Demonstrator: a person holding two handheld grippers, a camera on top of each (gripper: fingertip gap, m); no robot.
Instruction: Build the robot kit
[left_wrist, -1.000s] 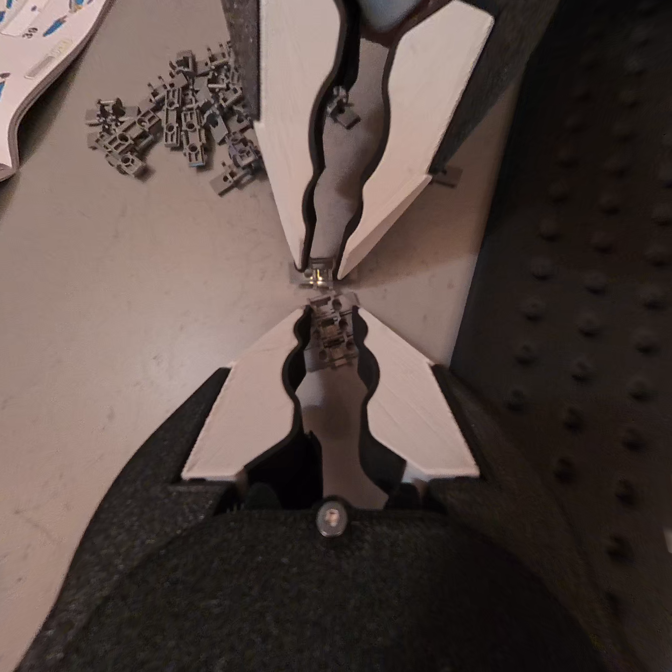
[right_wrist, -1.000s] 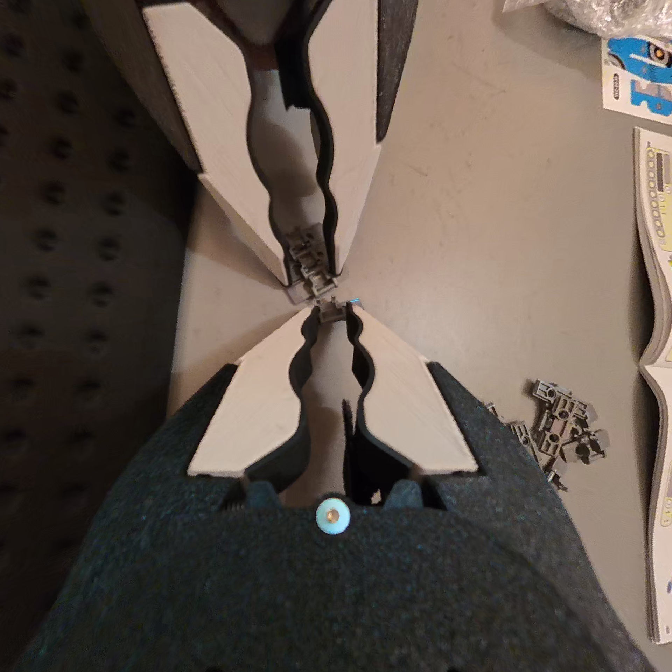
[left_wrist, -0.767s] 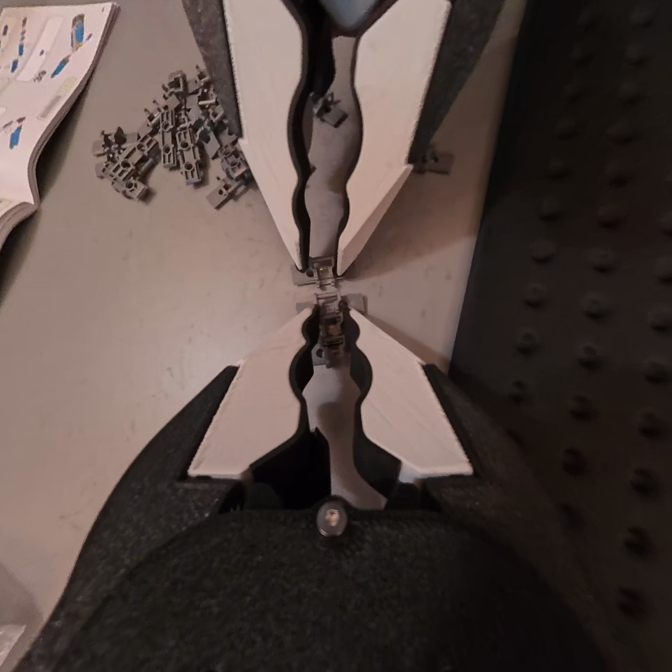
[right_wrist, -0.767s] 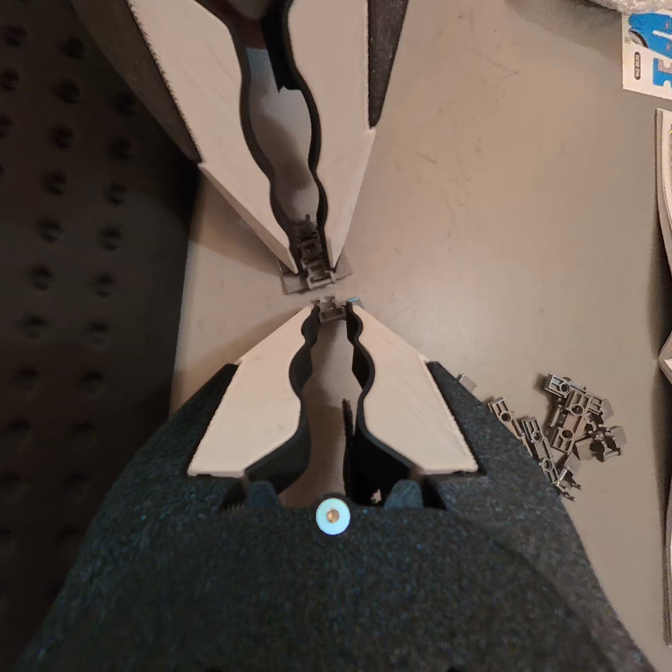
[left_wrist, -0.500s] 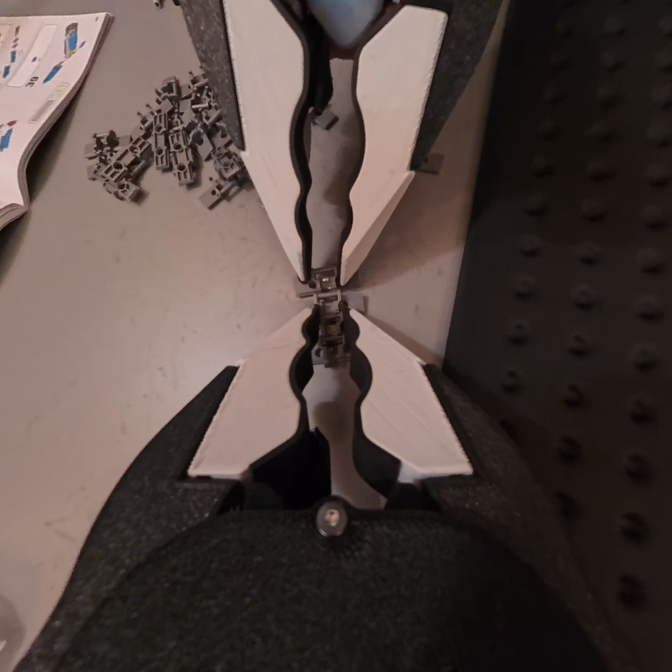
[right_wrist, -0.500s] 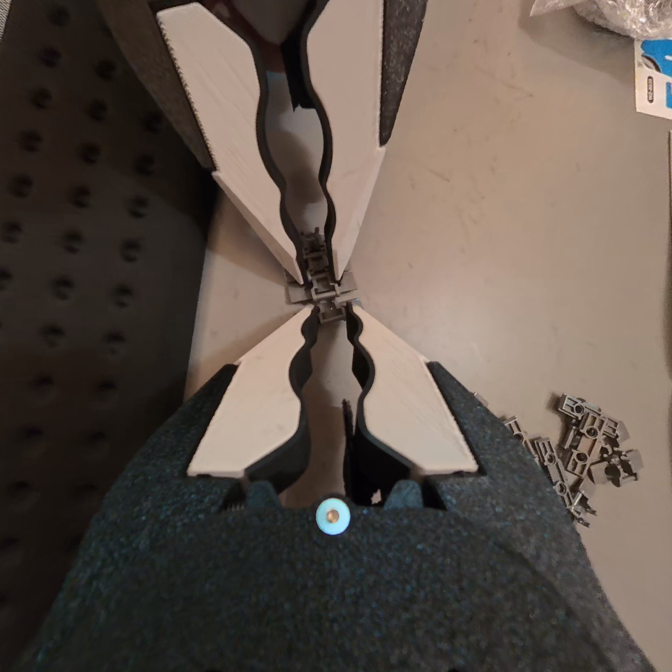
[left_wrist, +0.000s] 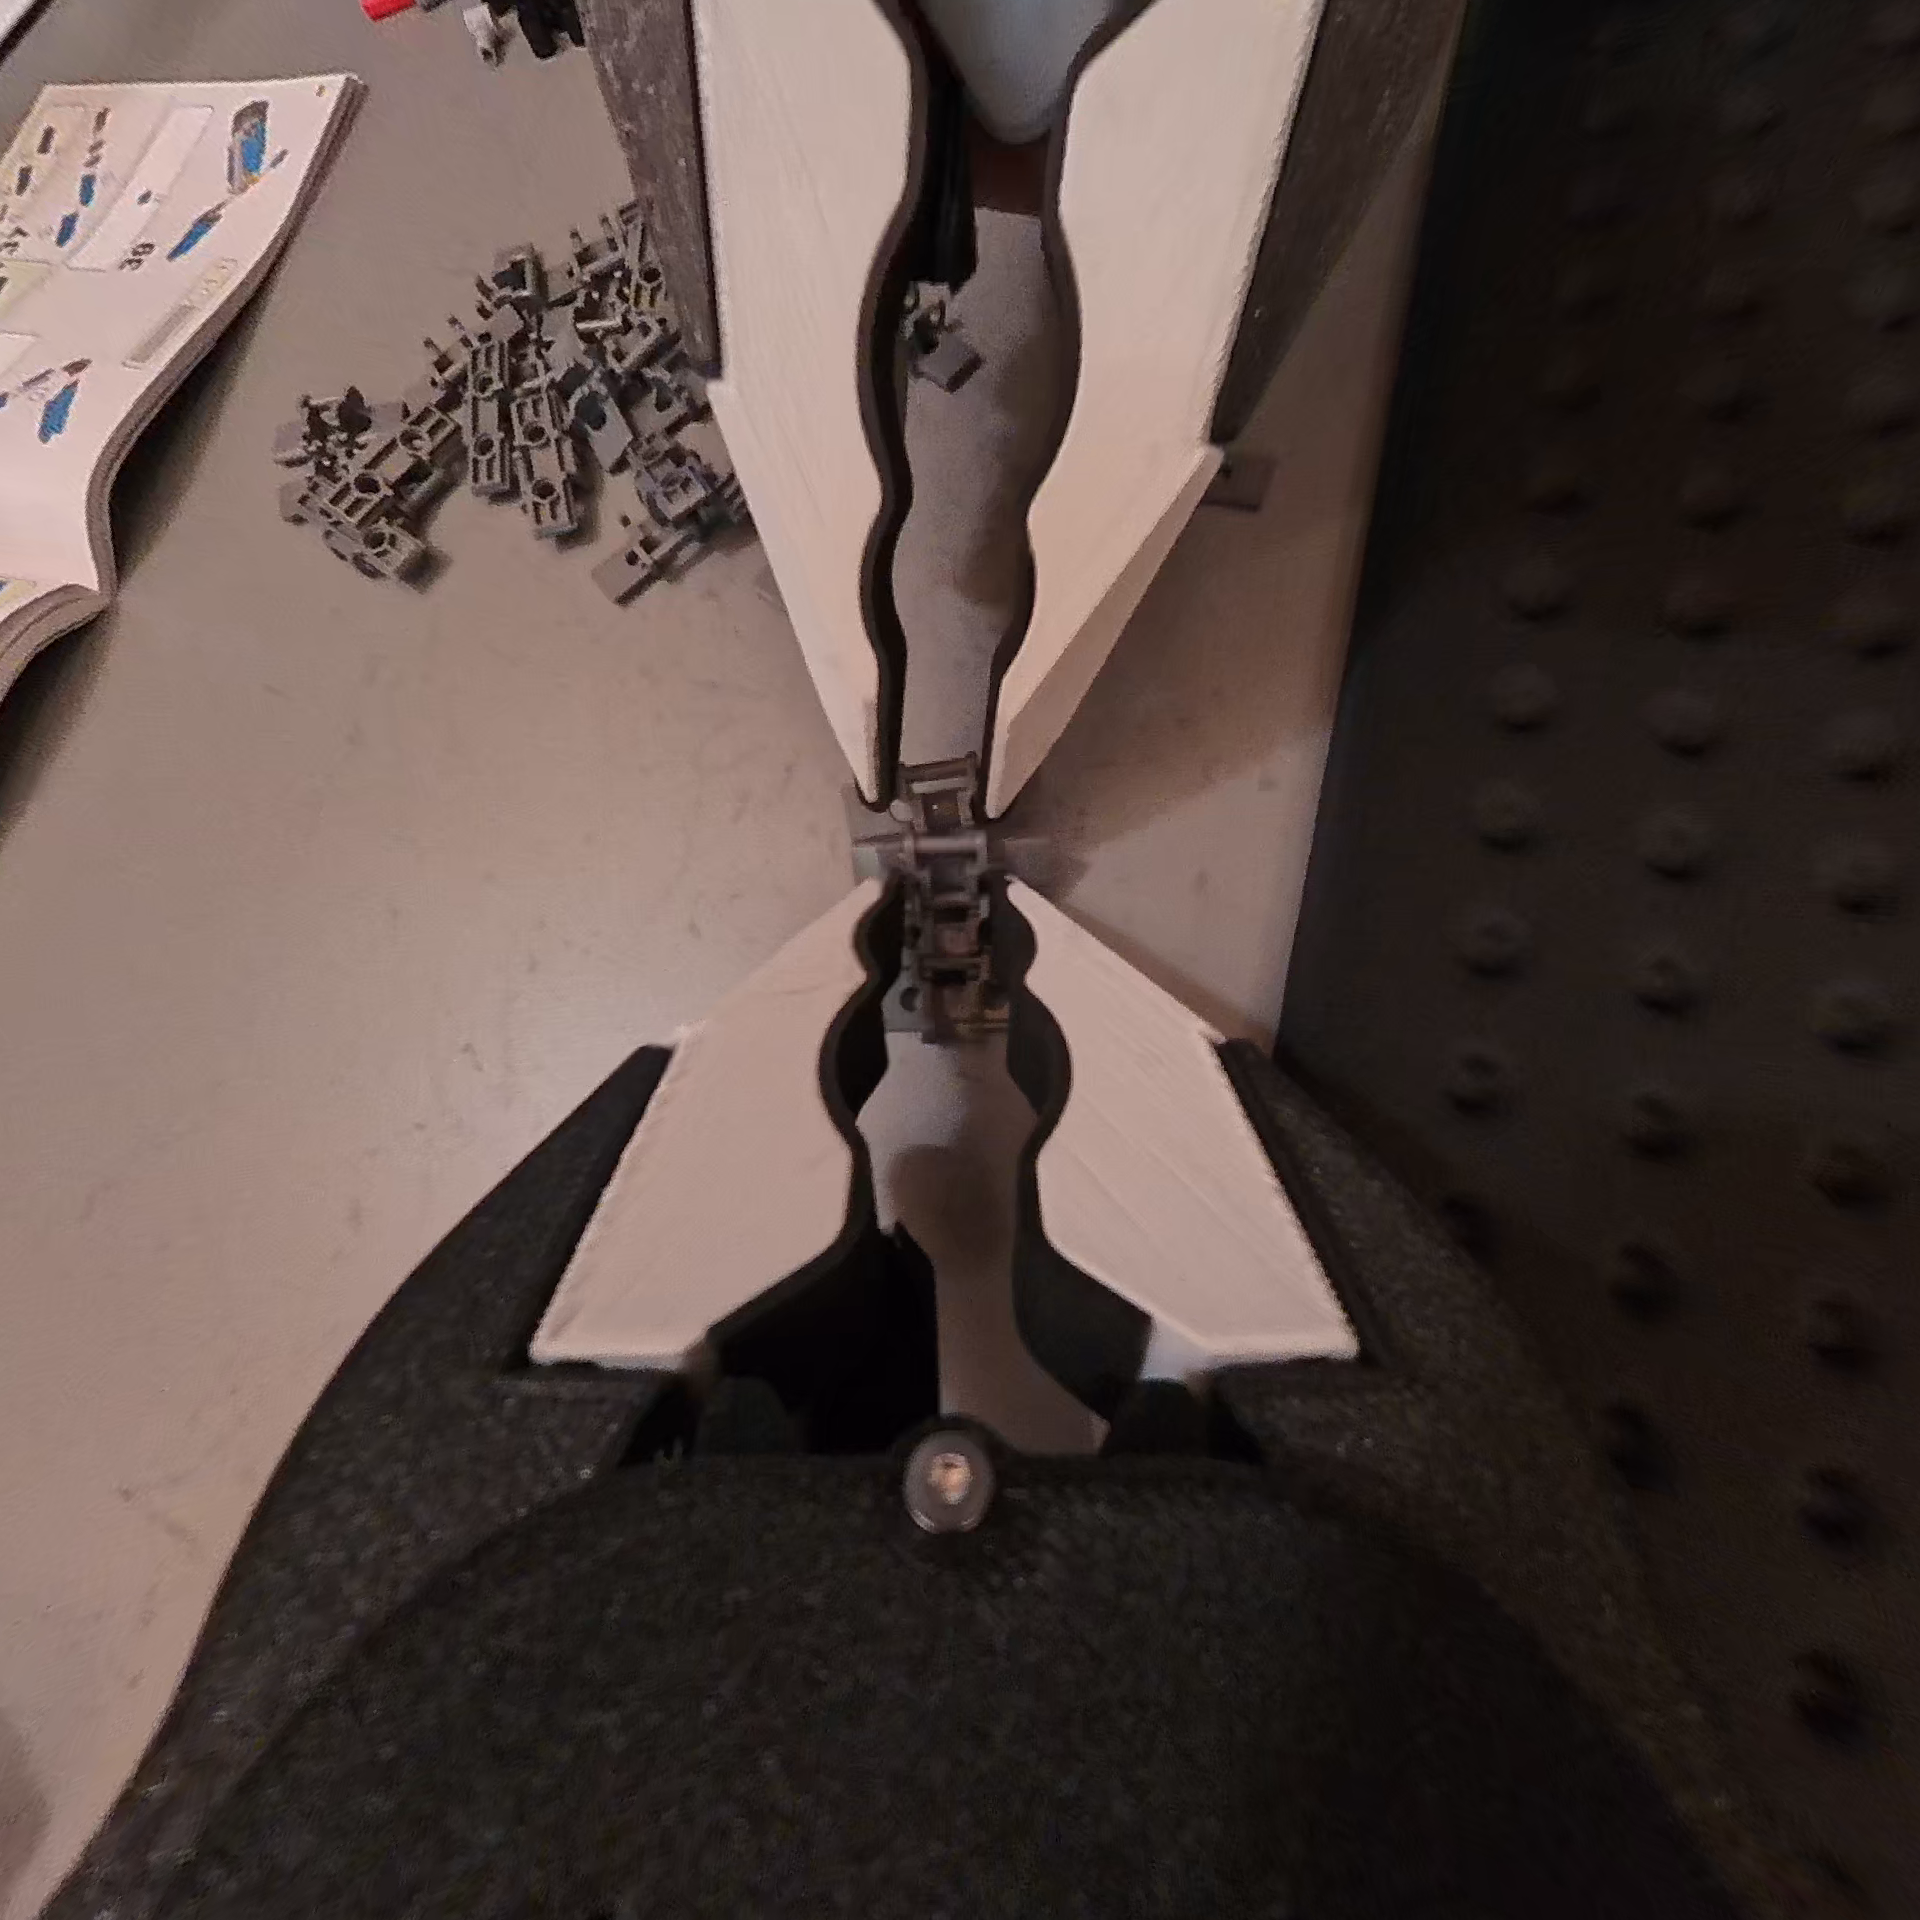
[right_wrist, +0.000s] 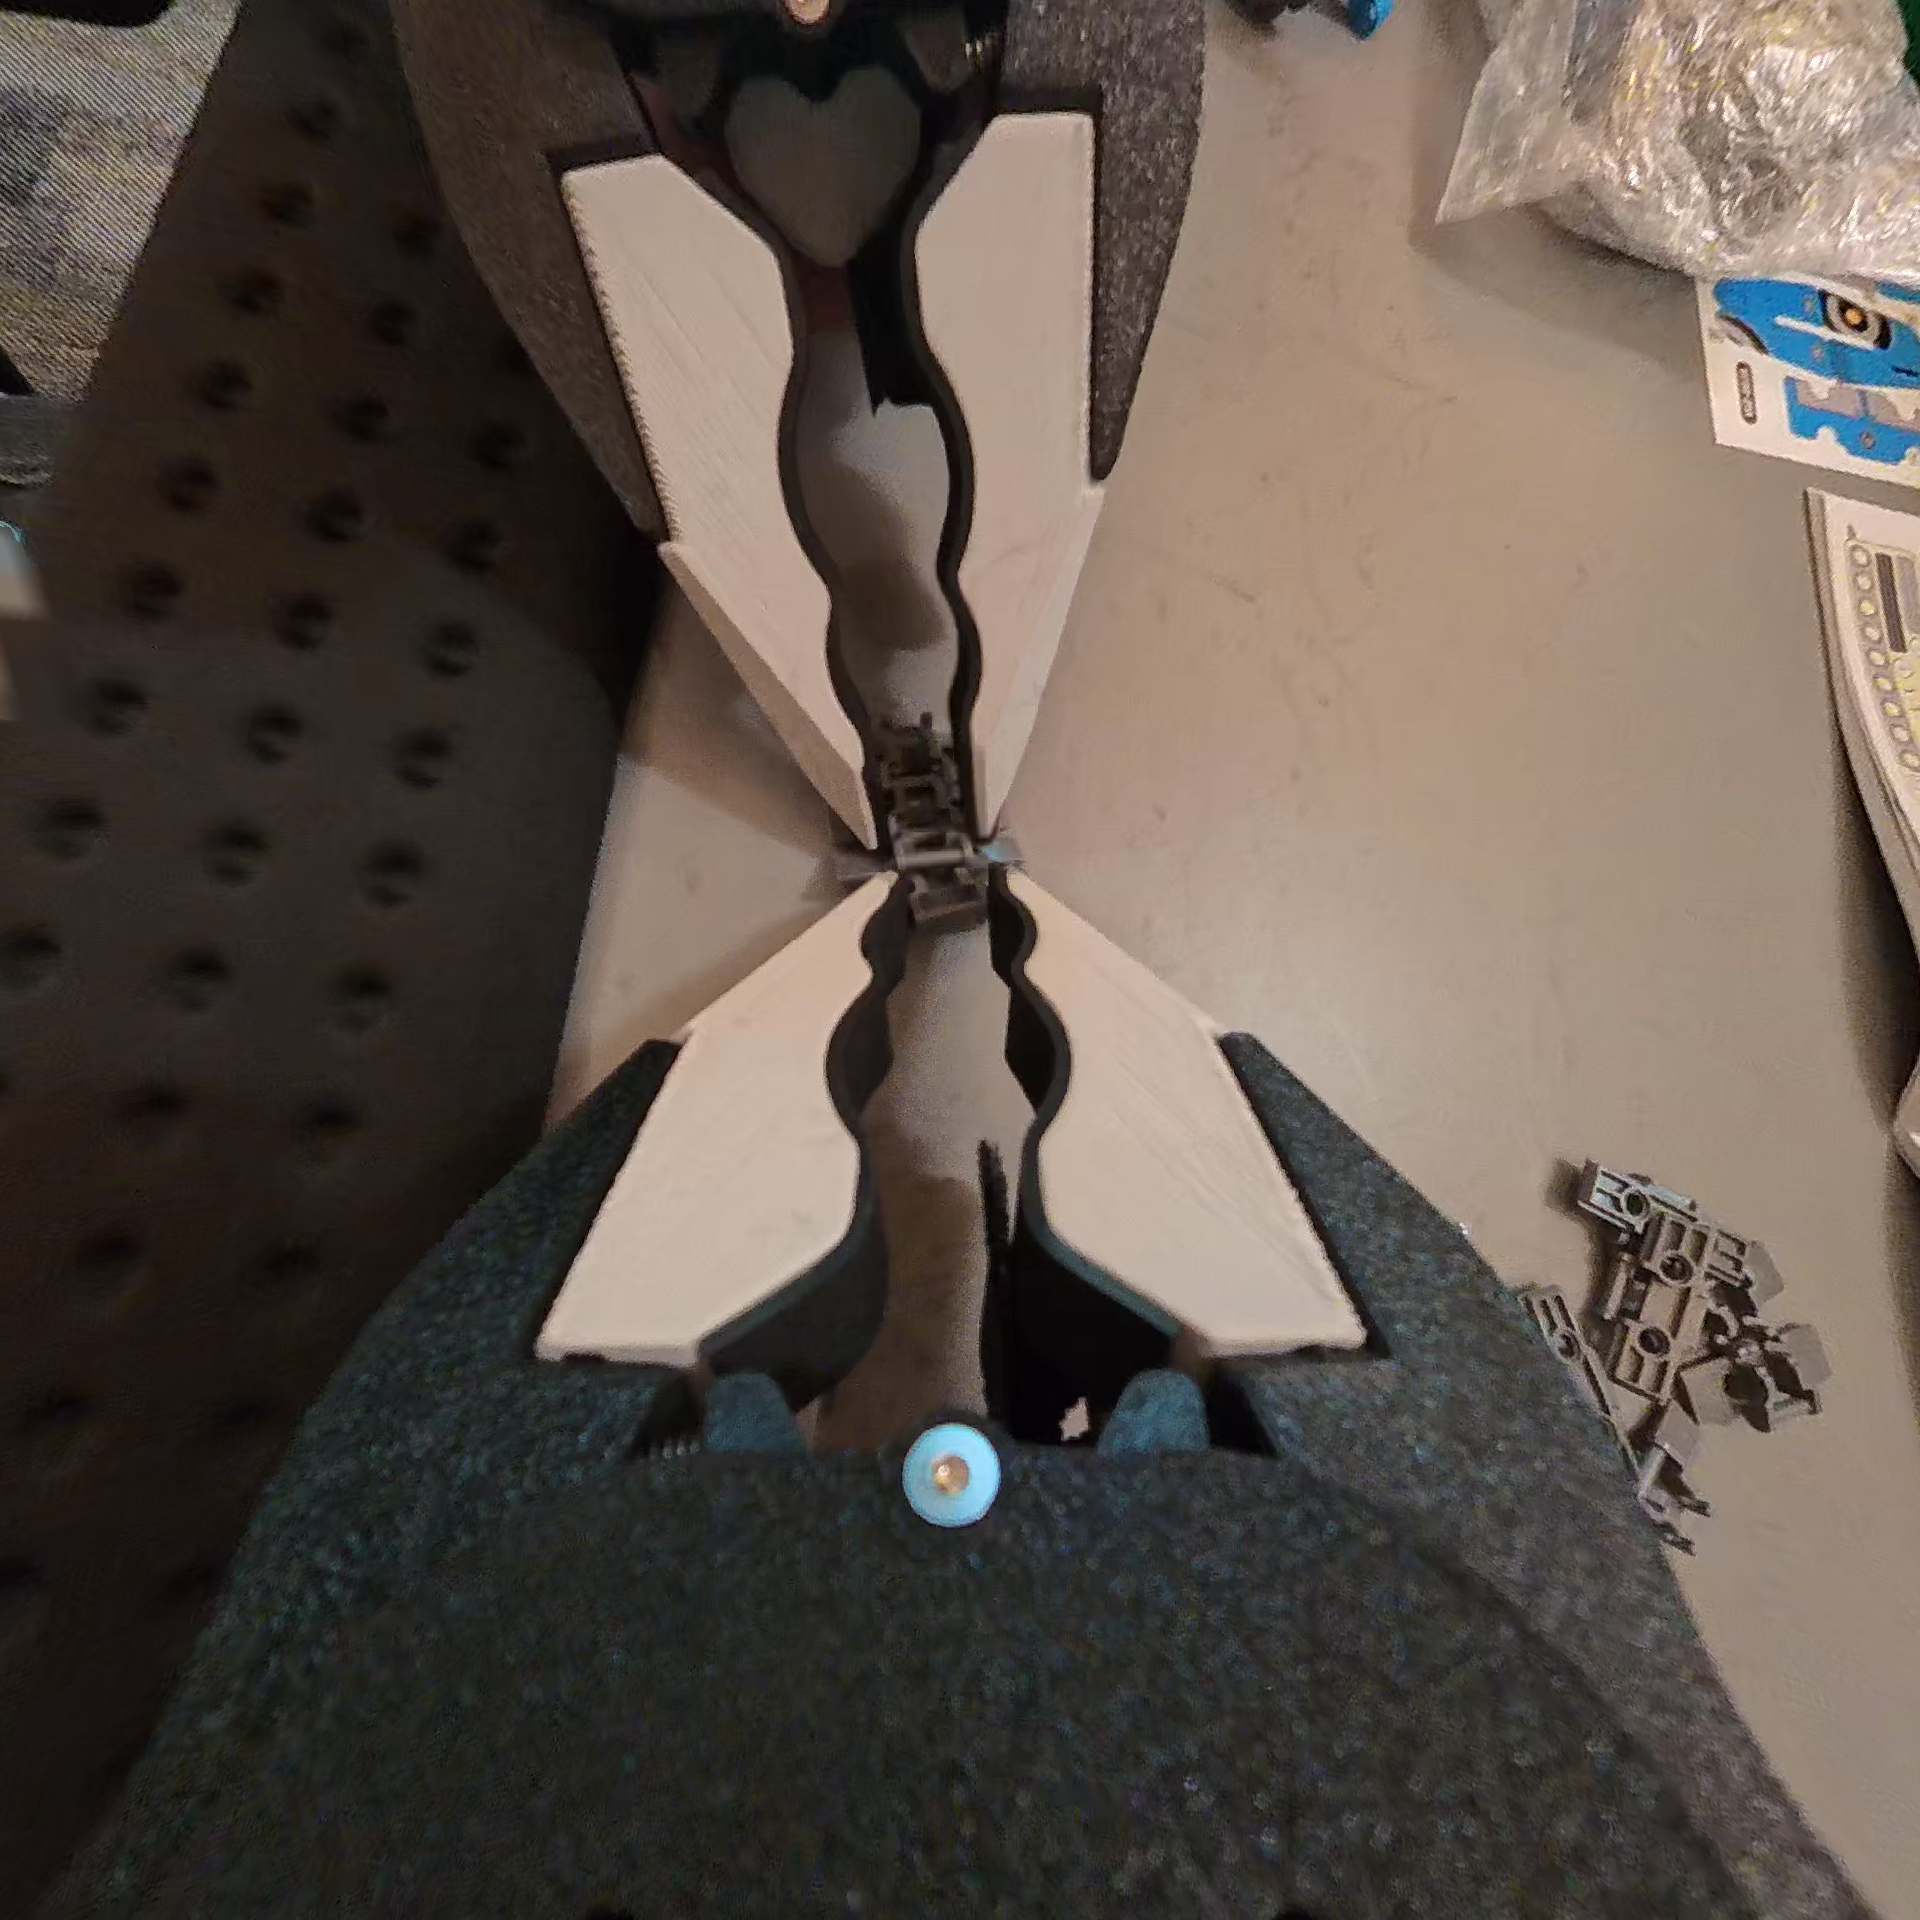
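Right gripper (right_wrist: 940, 902) closed on a small grey link piece (right_wrist: 943, 900), tip to tip with the left gripper (right_wrist: 920, 805), itself clamped on a short grey chain of links (right_wrist: 918, 798). Both pieces touching between the fingertips. Right of the fingers, a loose pile of grey links (right_wrist: 1673, 1340), booklet (right_wrist: 1870, 665), sticker sheet (right_wrist: 1813, 369), and plastic bag (right_wrist: 1704, 135). Left, a dark studded mat (right_wrist: 260, 675).

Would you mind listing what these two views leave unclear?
- Left wrist view: how the grey link pieces join; too small, flanked by both tongs.
- Left wrist view: part of the loose link pile, behind the right tongs.
- Right wrist view: clear bag contents; cut off, crinkled.
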